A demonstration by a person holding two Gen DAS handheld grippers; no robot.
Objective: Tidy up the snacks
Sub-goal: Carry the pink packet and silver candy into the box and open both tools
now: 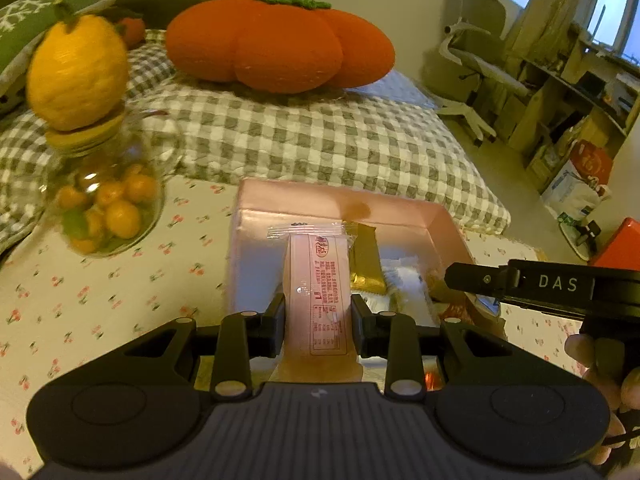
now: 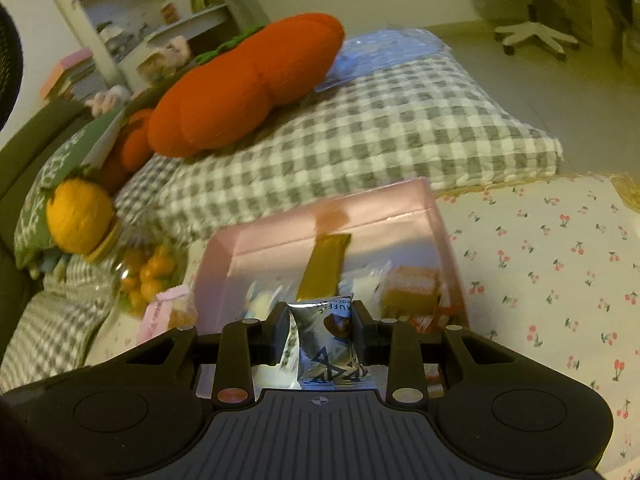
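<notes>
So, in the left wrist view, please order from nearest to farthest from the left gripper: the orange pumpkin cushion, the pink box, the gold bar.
From the left gripper:
1. Gold bar, just ahead, inside the box.
2. Pink box, its far wall behind the bar.
3. Orange pumpkin cushion, far back on the checked quilt.

A checked quilt (image 1: 320,144) covers the bed near a white office chair (image 1: 476,60).

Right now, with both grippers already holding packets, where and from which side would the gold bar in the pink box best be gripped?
Probably mid-length across its narrow width, coming from above. The gold bar is long and slim and leans against the pink box's far wall, so its long edges are exposed while other packets crowd its lower end. Both the left gripper and the right gripper are occupied.
</notes>
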